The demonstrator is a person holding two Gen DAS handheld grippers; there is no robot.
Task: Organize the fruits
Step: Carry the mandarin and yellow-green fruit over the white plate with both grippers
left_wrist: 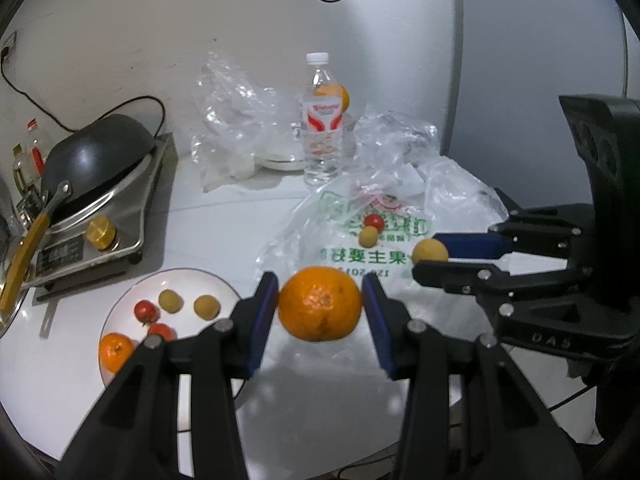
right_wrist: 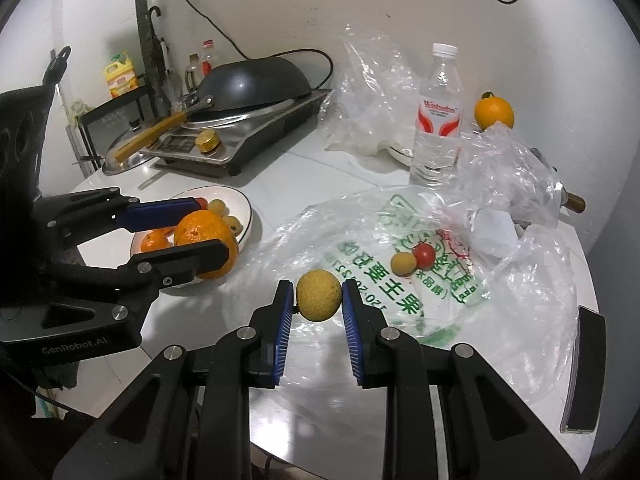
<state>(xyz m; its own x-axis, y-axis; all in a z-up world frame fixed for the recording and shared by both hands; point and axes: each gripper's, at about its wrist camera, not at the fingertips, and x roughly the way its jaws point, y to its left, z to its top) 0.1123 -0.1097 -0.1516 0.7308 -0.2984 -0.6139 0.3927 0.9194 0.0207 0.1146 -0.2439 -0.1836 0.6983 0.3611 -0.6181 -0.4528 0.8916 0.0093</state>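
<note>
I have the round orange mandarin (left_wrist: pixel 319 303) clamped across its middle in my left gripper (left_wrist: pixel 320 300), near the white plate (left_wrist: pixel 120 304); soft peel, so gently. My right gripper (right_wrist: pixel 319 296) pinches a small, light, firm yellow-brown longan (right_wrist: pixel 319 295) above the clear printed plastic bag (right_wrist: pixel 360 232)

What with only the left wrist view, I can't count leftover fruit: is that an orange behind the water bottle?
Observer: Yes. In the right wrist view a whole orange with a stalk on top stands apart from the water bottle, to its right.
Operator: Is the right gripper's fruit held squarely?
Observer: Yes. The right gripper pinches the yellow fruit at its middle from both sides.
Operator: Anything near that side's edge?
Observer: A flat black thing sits at the table edge; I can't tell what it is.
</note>
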